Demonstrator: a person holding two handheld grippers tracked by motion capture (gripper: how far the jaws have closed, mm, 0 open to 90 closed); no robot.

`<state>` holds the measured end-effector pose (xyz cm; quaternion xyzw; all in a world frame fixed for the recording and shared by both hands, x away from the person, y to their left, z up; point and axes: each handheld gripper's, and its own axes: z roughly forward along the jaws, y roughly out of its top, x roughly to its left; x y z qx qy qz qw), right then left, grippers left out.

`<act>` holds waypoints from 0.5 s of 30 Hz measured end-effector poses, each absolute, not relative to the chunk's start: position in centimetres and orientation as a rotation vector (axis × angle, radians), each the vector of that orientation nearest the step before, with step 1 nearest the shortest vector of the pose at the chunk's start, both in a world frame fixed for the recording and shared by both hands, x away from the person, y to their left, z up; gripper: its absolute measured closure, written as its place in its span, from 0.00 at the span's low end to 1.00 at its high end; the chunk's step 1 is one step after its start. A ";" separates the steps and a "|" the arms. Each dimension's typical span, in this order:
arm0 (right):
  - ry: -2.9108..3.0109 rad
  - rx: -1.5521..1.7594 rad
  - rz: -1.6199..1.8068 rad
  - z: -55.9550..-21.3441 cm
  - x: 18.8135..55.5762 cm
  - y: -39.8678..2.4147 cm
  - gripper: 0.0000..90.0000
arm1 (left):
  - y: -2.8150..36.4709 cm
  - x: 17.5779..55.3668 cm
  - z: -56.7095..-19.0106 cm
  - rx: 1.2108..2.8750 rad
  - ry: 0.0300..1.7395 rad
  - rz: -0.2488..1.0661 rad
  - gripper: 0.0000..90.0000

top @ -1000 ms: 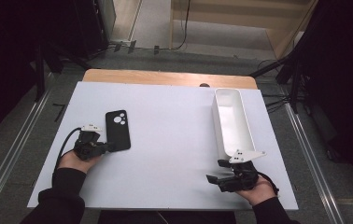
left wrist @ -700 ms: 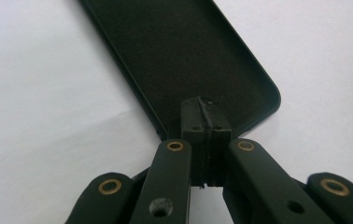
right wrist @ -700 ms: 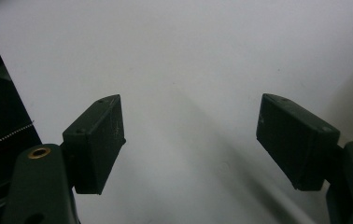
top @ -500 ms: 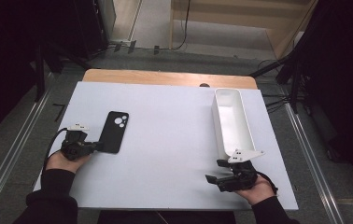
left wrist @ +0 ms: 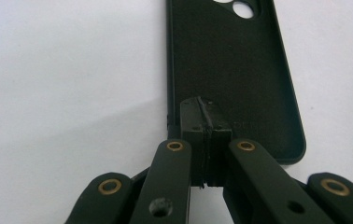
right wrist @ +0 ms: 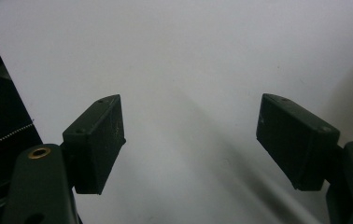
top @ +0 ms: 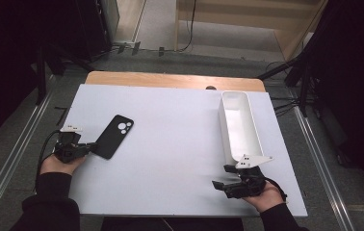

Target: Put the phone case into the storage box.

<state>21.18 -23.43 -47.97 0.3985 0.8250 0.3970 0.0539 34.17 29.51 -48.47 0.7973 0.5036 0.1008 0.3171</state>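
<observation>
The phone case lies near the tabletop's left edge, its long side pointing away from the left gripper, which pinches its near end (jaws squeezed tight). The right gripper waits open, far off.

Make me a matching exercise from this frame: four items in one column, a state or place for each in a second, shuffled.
Things:
1. left gripper
2. right gripper
3. phone case
4. white bin

States or places:
A. long and empty, along the table's right side
B. jaws apart, nothing between them
C. black, flat on the white table, left side
D. jaws closed, tips at the case's near end

Pairs: 1-D, 2-B, 3-C, 4-A
</observation>
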 end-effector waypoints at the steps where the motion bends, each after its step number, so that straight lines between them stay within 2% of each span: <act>1: 2.508 1.213 1.202 -48.0 21.1 -23.5 0.24 | 29.5 34.2 -48.5 2.095 1.328 0.259 0.98; 9: 2.505 1.219 1.206 -48.0 21.1 -23.5 0.24 | 29.5 33.6 -47.4 2.019 1.226 0.193 0.87; 12: 2.506 1.213 1.208 -48.0 21.2 -23.5 0.24 | 29.1 33.2 -47.0 1.994 1.159 0.171 0.74; 15: 2.512 1.206 1.207 -48.0 21.2 -23.5 0.24 | 29.0 33.2 -47.0 1.992 1.127 0.167 0.52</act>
